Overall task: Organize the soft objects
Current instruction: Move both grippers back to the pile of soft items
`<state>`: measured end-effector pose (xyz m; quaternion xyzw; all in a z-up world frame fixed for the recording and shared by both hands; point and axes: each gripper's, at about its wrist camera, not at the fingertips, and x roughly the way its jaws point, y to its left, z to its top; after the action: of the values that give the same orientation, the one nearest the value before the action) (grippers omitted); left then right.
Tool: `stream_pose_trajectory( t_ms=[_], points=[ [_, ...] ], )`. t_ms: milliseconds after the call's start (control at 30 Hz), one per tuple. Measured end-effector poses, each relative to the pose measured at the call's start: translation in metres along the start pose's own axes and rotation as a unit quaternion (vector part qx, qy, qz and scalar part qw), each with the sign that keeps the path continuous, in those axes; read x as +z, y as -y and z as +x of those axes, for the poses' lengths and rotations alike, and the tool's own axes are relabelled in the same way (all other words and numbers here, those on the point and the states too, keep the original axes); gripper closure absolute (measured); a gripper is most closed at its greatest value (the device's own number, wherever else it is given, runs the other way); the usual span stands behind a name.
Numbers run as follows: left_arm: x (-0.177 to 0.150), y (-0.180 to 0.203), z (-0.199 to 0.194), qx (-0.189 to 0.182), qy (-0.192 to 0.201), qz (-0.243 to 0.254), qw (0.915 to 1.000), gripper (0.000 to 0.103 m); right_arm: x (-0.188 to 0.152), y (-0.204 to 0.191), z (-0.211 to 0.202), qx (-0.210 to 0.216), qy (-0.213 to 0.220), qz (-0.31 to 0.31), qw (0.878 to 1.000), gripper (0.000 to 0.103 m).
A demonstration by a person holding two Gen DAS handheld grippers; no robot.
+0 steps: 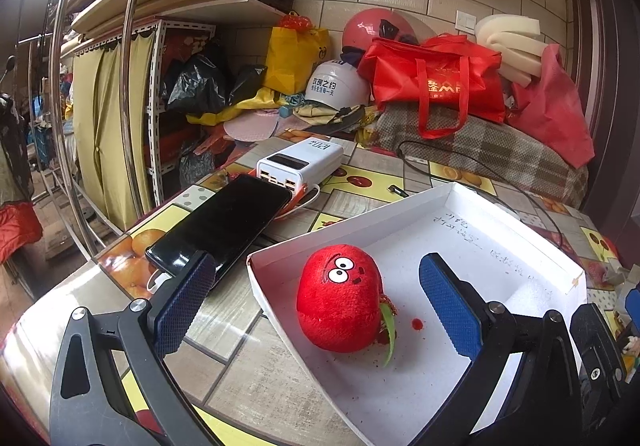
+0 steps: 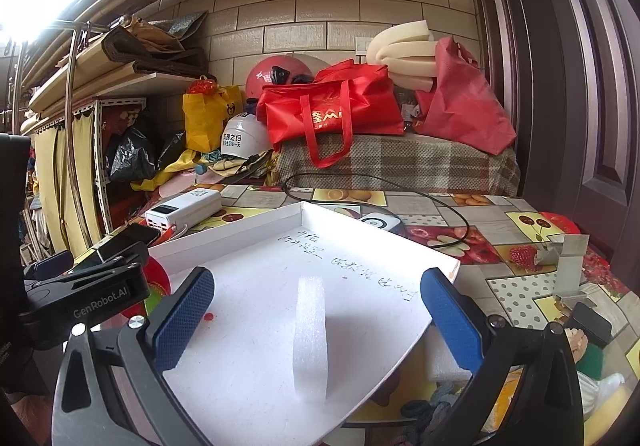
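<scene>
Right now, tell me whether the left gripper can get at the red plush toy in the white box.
Probably yes: the left gripper is open, the red plush toy lies between its fingers in the white box, nothing covering it.

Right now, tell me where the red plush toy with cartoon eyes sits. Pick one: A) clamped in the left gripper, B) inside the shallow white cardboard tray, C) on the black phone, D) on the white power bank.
B: the red plush toy rests on the floor of the shallow white cardboard tray, between the open left gripper's fingers, touched by neither.

Beige brick wall [image 2: 320, 6], curtained shelf [image 1: 120, 106], fruit-print table [image 2: 500, 230]
</scene>
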<state>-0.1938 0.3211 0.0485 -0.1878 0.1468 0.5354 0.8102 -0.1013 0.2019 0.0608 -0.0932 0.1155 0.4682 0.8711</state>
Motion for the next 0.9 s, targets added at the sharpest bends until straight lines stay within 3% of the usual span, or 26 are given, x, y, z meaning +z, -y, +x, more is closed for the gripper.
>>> stream_pose_trajectory(
  t_ms=[233,367,433,533,633,700,800,867,900],
  points=[
    [-0.006,-0.002,-0.011,-0.019,0.003,0.003,0.9998,0.000,-0.012,-0.003,-0.035,0.038,0.004,-0.027,0.999,0.000],
    [-0.015,0.008,-0.033,-0.048,0.023,0.037,0.9979,0.000,-0.025,0.014,-0.072,0.060,0.011,-0.036,0.997,0.000],
    [-0.023,0.020,-0.051,-0.071,0.045,0.070,0.9940,0.000,-0.031,0.033,-0.088,0.062,0.008,-0.027,0.998,0.000],
    [-0.037,0.043,-0.077,-0.126,0.057,0.120,0.9830,0.000,-0.038,0.072,-0.106,0.030,0.001,-0.011,0.999,0.000],
    [-0.051,0.066,-0.095,-0.204,0.031,0.153,0.9665,0.000,-0.043,0.123,-0.120,-0.020,-0.009,0.028,0.999,0.000],
    [-0.061,0.088,-0.105,-0.260,0.004,0.194,0.9459,0.000,-0.046,0.156,-0.125,-0.051,-0.026,0.057,0.997,0.000],
    [-0.080,0.123,-0.119,-0.324,-0.038,0.262,0.9083,0.000,-0.052,0.193,-0.122,-0.051,-0.065,0.096,0.992,0.000],
    [-0.090,0.144,-0.122,-0.340,-0.068,0.291,0.8914,0.000,-0.054,0.202,-0.121,-0.040,-0.077,0.104,0.991,0.000],
    [-0.094,0.153,-0.121,-0.338,-0.082,0.303,0.8871,0.000,-0.054,0.202,-0.120,-0.033,-0.081,0.102,0.991,0.001]
  ],
)
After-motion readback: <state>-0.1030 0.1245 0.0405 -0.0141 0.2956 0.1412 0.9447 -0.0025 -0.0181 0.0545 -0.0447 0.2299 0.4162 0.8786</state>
